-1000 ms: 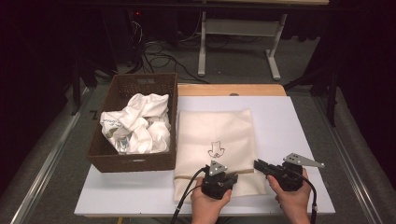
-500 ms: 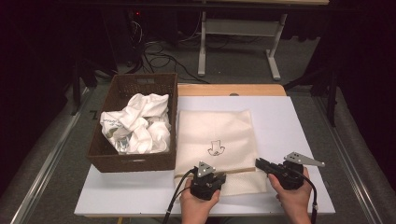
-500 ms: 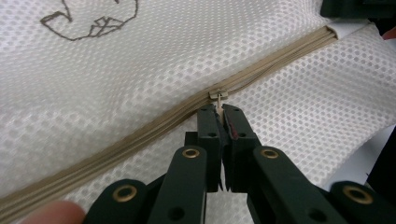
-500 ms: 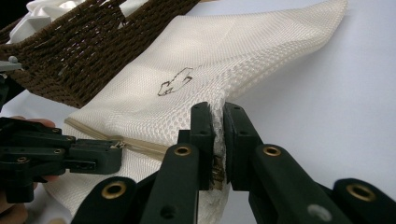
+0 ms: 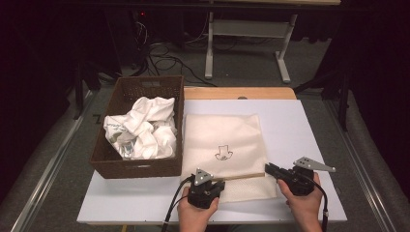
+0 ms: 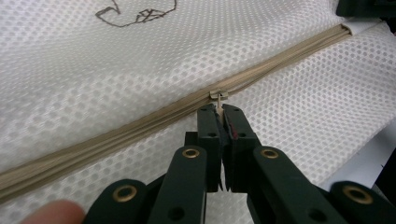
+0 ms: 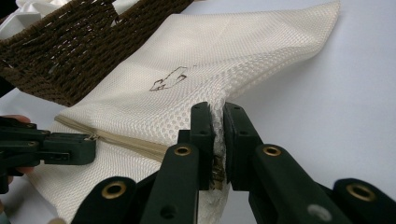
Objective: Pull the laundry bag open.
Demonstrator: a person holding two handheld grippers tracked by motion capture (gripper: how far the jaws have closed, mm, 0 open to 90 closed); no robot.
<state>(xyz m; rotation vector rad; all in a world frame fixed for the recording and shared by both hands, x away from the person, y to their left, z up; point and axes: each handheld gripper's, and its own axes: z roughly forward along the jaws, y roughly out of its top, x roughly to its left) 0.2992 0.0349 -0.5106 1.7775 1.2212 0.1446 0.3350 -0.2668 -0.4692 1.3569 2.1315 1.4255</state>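
A cream mesh laundry bag [image 5: 225, 140] with a small black drawing lies flat on the white table [image 5: 300, 125]. A tan zipper [image 6: 116, 135] runs along its near edge. My left gripper [image 5: 218, 182] is at the bag's near left part, shut on the small metal zipper pull [image 6: 218, 95]; in the left gripper view its tips [image 6: 220, 114] pinch the tab. My right gripper [image 5: 267, 167] is shut on the bag's mesh edge at the right end of the zipper, with the fabric bunched between its jaws [image 7: 218, 114]. In the right gripper view the left gripper [image 7: 91, 142] sits at the left, on the zipper.
A dark wicker basket [image 5: 135, 169] holding crumpled white cloths [image 5: 145, 125] stands on the table right beside the bag's left edge. A wooden strip [image 5: 241, 93] borders the table's far edge. Bare table lies to the right of the bag.
My left gripper has slid left along the zipper line with the pull in it. My right gripper has stayed in place on the bag's edge.
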